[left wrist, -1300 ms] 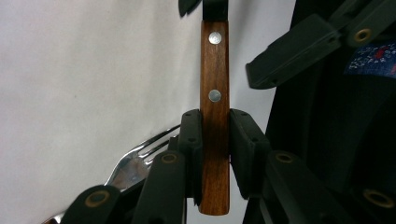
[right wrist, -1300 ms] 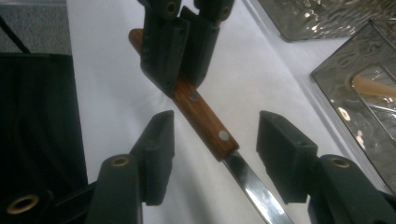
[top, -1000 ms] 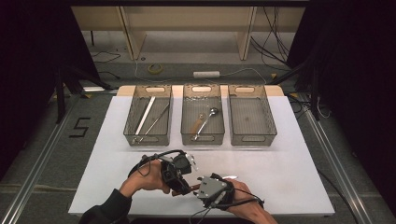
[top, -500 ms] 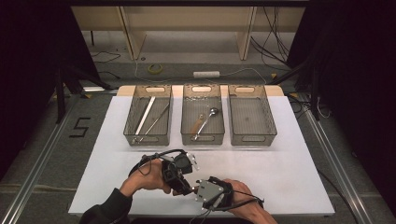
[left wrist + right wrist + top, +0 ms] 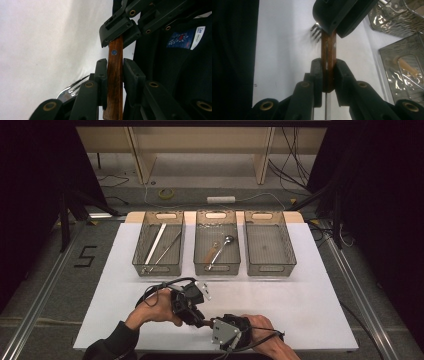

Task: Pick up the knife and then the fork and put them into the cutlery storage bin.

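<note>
A fork with a brown wooden handle (image 5: pixel 115 75) is spanned between both grippers low over the white table near its front edge. My left gripper (image 5: pixel 115 68) has the handle between its pads close to the metal tines (image 5: pixel 72 87); its jaws have just been opening slightly, though the pads still lie against the wood. My right gripper (image 5: pixel 327 68) has just been closing, and its pads press both sides of the handle (image 5: pixel 328 50) near its free end. In the high view the left gripper (image 5: pixel 197 317) and right gripper (image 5: pixel 210 324) meet tip to tip.
Three mesh bins stand in a row at the back: the left bin (image 5: pixel 145 265) holds a white stick and a metal rod, the middle bin (image 5: pixel 200 265) a spoon (image 5: pixel 222 247) and a wooden-handled piece, the right bin (image 5: pixel 287 265) nothing I can make out. The white tabletop (image 5: pixel 310 295) stretches to the right.
The two hands stay together near the front edge with hardly any shift. The right gripper sits slightly nearer the table's front edge than before.
</note>
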`<action>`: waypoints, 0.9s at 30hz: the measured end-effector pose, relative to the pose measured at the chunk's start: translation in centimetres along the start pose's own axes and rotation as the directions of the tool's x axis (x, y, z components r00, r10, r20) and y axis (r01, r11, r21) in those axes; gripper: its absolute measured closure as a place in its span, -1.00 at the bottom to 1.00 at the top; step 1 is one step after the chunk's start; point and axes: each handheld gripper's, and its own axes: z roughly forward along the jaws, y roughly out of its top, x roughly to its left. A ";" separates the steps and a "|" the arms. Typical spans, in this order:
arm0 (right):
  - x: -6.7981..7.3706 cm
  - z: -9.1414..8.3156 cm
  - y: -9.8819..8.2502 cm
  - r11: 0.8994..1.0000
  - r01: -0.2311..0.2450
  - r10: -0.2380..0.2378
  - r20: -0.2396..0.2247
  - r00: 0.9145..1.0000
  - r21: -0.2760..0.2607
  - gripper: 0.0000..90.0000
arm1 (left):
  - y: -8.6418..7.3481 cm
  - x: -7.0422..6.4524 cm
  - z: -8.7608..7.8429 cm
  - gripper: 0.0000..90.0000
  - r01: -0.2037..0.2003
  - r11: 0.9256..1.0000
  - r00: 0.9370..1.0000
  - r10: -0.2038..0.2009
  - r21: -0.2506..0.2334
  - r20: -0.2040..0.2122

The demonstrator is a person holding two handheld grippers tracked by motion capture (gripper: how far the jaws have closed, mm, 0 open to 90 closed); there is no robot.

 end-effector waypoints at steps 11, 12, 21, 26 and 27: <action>-0.6 -0.5 -0.5 0.999 0.003 -0.003 0.013 1.000 0.038 0.76 | -1.0 0.8 -2.5 -0.31 0.045 0.982 0.988 -0.071 -0.183 -0.137; -0.7 -0.6 -0.6 0.999 -0.005 0.004 0.021 1.000 0.037 0.76 | -1.2 1.0 -2.8 -0.35 0.051 0.977 0.986 -0.082 -0.206 -0.144; -2.2 -1.5 -1.9 0.997 -0.060 0.057 0.079 0.995 0.038 0.76 | -3.0 1.9 -4.6 -0.44 0.068 0.939 0.958 -0.156 -0.338 -0.240; -2.6 -1.8 -2.3 0.996 -0.082 0.079 0.087 0.993 0.042 0.76 | -4.2 2.4 -4.8 -0.45 0.095 0.908 0.943 -0.213 -0.408 -0.254; -2.6 -1.8 -2.3 0.993 -0.111 0.107 0.098 0.989 0.032 0.76 | -4.4 2.4 -4.7 -0.46 0.095 0.902 0.941 -0.220 -0.421 -0.259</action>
